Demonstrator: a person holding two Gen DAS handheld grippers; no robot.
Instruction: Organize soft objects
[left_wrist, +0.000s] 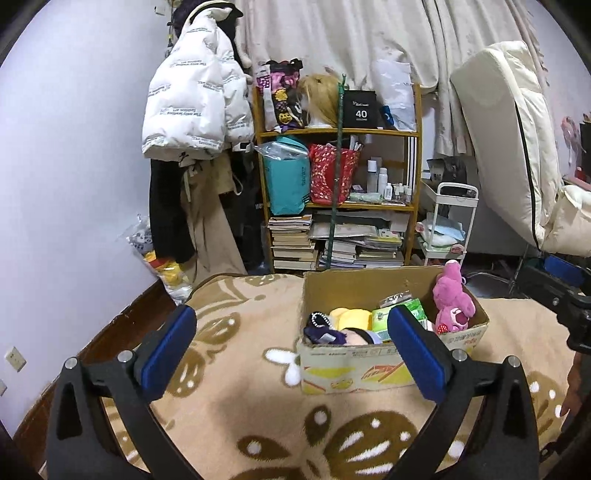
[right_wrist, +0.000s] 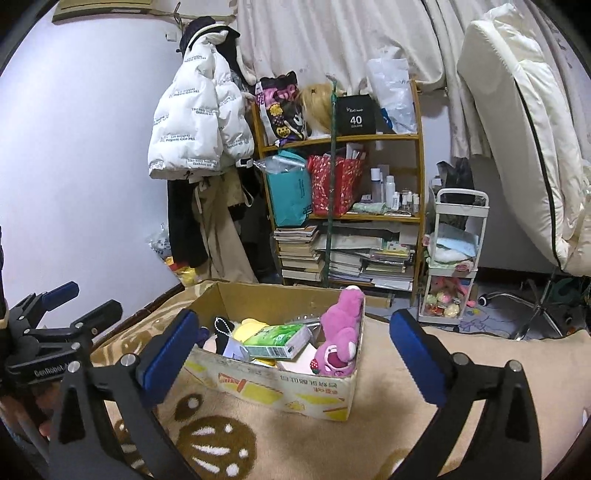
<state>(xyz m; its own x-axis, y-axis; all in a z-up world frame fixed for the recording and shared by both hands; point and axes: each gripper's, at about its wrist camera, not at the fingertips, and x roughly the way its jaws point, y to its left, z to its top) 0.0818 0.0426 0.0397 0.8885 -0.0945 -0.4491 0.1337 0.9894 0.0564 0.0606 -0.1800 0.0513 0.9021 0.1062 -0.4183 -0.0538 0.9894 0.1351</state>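
The left hand-held gripper (left_wrist: 291, 349) hangs wide open over the patterned blanket (left_wrist: 236, 406) with nothing between its blue pads, and the right hand-held gripper (right_wrist: 291, 350) is spread just as wide and just as empty. We hold both a little back from the cardboard box (right_wrist: 280, 391), which sits on the blanket toward the bed's far edge, the left one in front of the box's near left corner and the right one facing its long printed side. Inside the box we can see a pink plush bear (right_wrist: 341, 332) leaning head-down against the right end wall, a yellow plush (right_wrist: 251, 326) near the middle, a green pack of tissues (right_wrist: 275, 339) lying across the top of the pile, and a dark-haired doll (left_wrist: 338, 336) with a bead chain at the near left corner; some smaller things under them are too buried to name. We judge the sorting to be nearly done, perhaps finished: every soft thing within reach already lies in the box, and the blanket around it carries no loose toys that we can make out, only its own brown and white pattern. What may be left is small: the bear stands higher than the rim and could be pressed lower. Beyond the bed, yellow toys sit on the floor under the hanging coats (left_wrist: 192, 192) and more in the white cart (right_wrist: 452, 258), but we cannot tell whether they belong to this job.
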